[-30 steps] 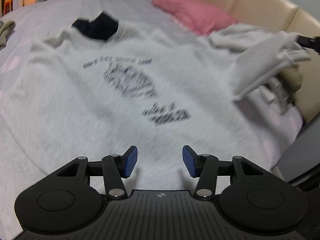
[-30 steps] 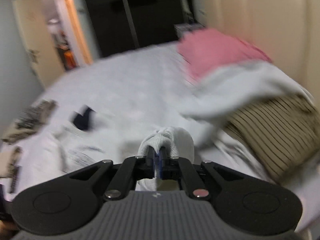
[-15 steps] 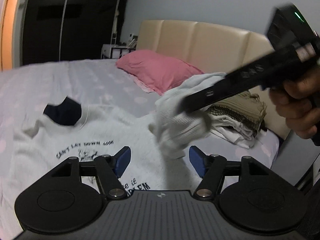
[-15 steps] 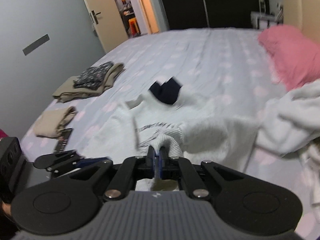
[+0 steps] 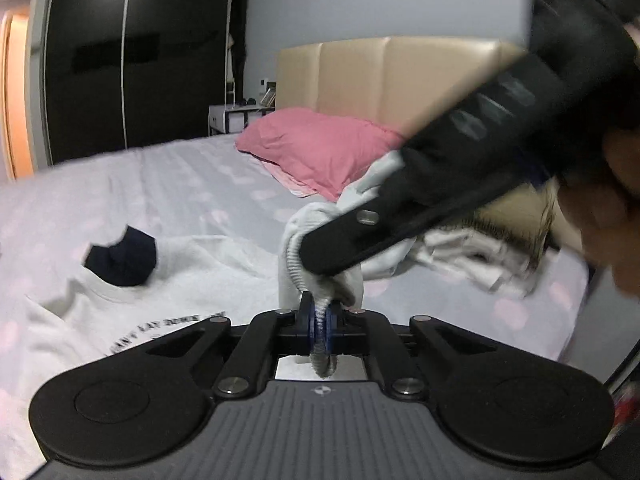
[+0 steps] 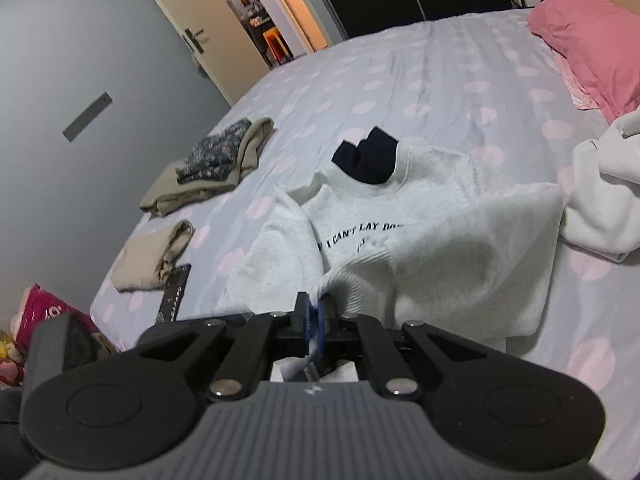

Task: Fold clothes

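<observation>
A white sweatshirt (image 6: 400,208) with black lettering lies chest up on the bed; it also shows in the left wrist view (image 5: 120,312). Its right sleeve (image 6: 472,256) is folded across the body. My right gripper (image 6: 315,320) is shut on the ribbed cuff (image 6: 352,276) of that sleeve. My left gripper (image 5: 320,322) is shut on the same cuff (image 5: 316,276), right below the right gripper's body (image 5: 440,184), which crosses the left wrist view.
A dark navy item (image 6: 366,156) lies at the collar. Folded clothes (image 6: 212,164) (image 6: 152,256) and a dark flat device (image 6: 174,292) lie at the bed's left edge. A pink pillow (image 5: 320,152) and a heap of clothes (image 5: 480,248) lie near the beige headboard (image 5: 380,76).
My right gripper carried the sleeve cuff across the sweatshirt toward the left gripper. My left gripper, open before, has shut on the cuff.
</observation>
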Tool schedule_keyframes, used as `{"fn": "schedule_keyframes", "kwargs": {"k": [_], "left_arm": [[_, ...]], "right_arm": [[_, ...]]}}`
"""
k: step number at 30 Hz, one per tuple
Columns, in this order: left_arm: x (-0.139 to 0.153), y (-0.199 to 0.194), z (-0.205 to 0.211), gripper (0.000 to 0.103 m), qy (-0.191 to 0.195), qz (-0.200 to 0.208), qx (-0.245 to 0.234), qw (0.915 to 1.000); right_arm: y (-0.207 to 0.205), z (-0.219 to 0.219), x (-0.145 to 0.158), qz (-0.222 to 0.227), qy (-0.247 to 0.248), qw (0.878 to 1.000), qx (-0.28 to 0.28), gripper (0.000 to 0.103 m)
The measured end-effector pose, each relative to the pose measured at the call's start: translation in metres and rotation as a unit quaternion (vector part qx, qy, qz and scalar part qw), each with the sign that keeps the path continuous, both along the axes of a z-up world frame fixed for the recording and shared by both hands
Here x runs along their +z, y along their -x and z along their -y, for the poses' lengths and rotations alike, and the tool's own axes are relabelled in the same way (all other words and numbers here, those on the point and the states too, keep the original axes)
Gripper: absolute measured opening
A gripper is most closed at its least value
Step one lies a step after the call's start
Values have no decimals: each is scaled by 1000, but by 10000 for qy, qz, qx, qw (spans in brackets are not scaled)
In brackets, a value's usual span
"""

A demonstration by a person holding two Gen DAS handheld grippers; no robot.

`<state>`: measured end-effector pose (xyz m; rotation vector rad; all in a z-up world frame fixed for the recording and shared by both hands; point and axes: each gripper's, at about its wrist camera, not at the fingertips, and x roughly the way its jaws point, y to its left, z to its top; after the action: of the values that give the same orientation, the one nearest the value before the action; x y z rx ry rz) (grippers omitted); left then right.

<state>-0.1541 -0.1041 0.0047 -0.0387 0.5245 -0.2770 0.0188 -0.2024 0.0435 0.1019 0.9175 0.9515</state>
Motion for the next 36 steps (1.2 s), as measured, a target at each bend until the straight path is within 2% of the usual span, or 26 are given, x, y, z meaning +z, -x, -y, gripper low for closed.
{"fn": "schedule_keyframes", "kwargs": {"k": [1,3,4,6,9,13,15,18,21,22,23,24,25,27,30,33,35,36], "left_arm": [[3,-6,-7,3,193,-79,31,9998],[13,-17,-22,3,532,-144,154,9984],[21,-21,-31,3,689,-126,233,9973],[43,-26,-49,3,909,28,387,9951],[81,-29,-72,3,950,329,554,9934],[115,-27,-94,3,843,607,758,9917],[125,-26,-105,3,901,687,883,9896],[134,-24,-115,3,1043,716,1049,9864],[136,-25,-117,3,1095,704,1144,9849],[136,-27,-116,3,1104,698,1155,9847],[136,-28,-115,3,1101,702,1153,9847],[137,-29,-114,3,1090,711,1146,9849],[137,-30,-112,3,1080,719,1138,9850],[137,-31,-110,3,1045,735,1115,9855],[140,-30,-111,3,1079,774,1125,9847],[143,-28,-113,3,1125,822,1146,9836],[147,-27,-114,3,1131,868,1159,9830],[148,-28,-114,3,1138,876,1161,9828]], "right_arm": [[-2,4,2,51,-78,9999,-69,11],[-8,18,6,107,-273,9993,-211,16],[-13,27,5,114,-339,9989,-302,30],[-24,46,1,119,-449,9977,-498,43],[-48,70,-30,-249,-143,9961,-830,43],[-67,79,-100,-542,1124,9869,-1022,40],[-69,76,-133,-659,1586,9810,-905,39],[-65,67,-165,-826,1860,9777,-522,39],[-58,56,-174,-1059,1577,9816,-205,39],[-55,50,-176,-1116,1524,9820,-78,37],[-50,41,-179,-1201,1571,9801,175,29],[-45,30,-183,-1294,1641,9768,463,5],[-33,18,-182,-1138,1784,9734,876,2],[-6,-8,-178,-625,2072,9605,1752,2],[3,-17,-171,-615,1836,9588,2078,4],[-9,-9,-164,-540,1713,9685,1726,8],[-25,0,-160,-493,1845,9729,1300,20],[-31,6,-158,-473,1938,9736,1109,30]]}}
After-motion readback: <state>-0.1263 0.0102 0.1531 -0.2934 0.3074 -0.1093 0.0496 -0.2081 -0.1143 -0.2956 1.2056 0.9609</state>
